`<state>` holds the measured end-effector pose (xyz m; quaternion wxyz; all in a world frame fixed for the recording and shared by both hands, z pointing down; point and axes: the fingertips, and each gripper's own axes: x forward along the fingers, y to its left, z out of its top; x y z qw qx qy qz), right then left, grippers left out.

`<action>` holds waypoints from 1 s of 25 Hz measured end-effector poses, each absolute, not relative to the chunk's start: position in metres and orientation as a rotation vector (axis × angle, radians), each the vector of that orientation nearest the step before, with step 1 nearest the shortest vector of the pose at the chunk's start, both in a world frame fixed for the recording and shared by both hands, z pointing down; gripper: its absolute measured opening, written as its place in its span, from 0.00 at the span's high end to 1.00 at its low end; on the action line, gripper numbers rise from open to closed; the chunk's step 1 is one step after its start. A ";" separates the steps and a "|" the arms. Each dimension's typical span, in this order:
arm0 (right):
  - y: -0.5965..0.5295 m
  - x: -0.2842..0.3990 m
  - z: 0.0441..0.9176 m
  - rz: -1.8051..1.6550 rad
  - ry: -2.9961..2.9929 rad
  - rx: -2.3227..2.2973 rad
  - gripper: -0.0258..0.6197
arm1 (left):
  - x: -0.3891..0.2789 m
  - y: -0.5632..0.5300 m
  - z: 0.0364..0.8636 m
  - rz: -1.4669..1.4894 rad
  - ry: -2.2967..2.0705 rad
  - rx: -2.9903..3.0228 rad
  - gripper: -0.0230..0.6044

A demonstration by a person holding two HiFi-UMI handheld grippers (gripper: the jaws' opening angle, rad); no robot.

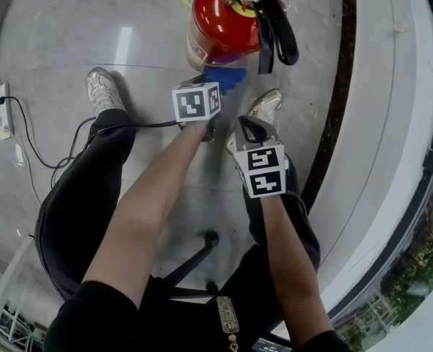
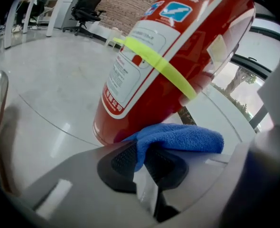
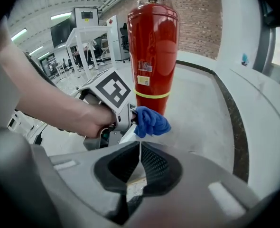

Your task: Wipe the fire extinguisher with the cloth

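A red fire extinguisher (image 1: 220,22) with a black hose and a yellow band stands upright on the pale floor; it also fills the left gripper view as a red cylinder (image 2: 178,56) and rises ahead in the right gripper view (image 3: 154,46). My left gripper (image 2: 142,160) is shut on a blue cloth (image 2: 182,139), which hangs just short of the extinguisher's base. The blue cloth (image 1: 224,75) also shows in the head view, and the cloth (image 3: 150,121) in the right gripper view. My right gripper (image 3: 140,163) is shut with nothing in it, behind and to the right of the left one (image 1: 202,127).
My shoes (image 1: 103,90) stand on the floor beside the extinguisher. A dark strip (image 1: 337,86) and a white raised ledge (image 1: 393,123) run along the right. A power strip with cables (image 1: 4,112) lies at the left. Desks and office chairs (image 2: 85,8) stand far off.
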<state>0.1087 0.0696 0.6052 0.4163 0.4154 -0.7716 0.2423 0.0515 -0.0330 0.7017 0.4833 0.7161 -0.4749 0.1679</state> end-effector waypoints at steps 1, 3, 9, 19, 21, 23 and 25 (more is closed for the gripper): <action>0.070 0.113 0.606 0.607 -1.936 1.047 0.94 | 0.054 -0.033 0.703 0.414 -1.158 1.743 0.91; 0.070 0.117 0.609 0.613 -1.929 1.048 0.94 | 0.054 -0.034 0.704 0.434 -1.167 1.749 0.91; 0.066 0.108 0.614 0.635 -1.933 1.041 0.94 | 0.041 -0.035 0.706 0.498 -1.177 1.788 0.91; 0.048 0.067 0.615 0.658 -1.952 1.025 0.94 | -0.005 -0.047 0.706 0.581 -1.209 1.834 0.91; 0.045 0.057 0.616 0.656 -1.956 1.014 0.94 | -0.015 -0.054 0.705 0.587 -1.219 1.845 0.91; 0.042 0.049 0.616 0.653 -1.960 1.008 0.94 | -0.024 -0.060 0.707 0.589 -1.224 1.849 0.91; 0.037 0.042 0.616 0.654 -1.964 1.012 0.94 | -0.030 -0.068 0.710 0.600 -1.216 1.860 0.91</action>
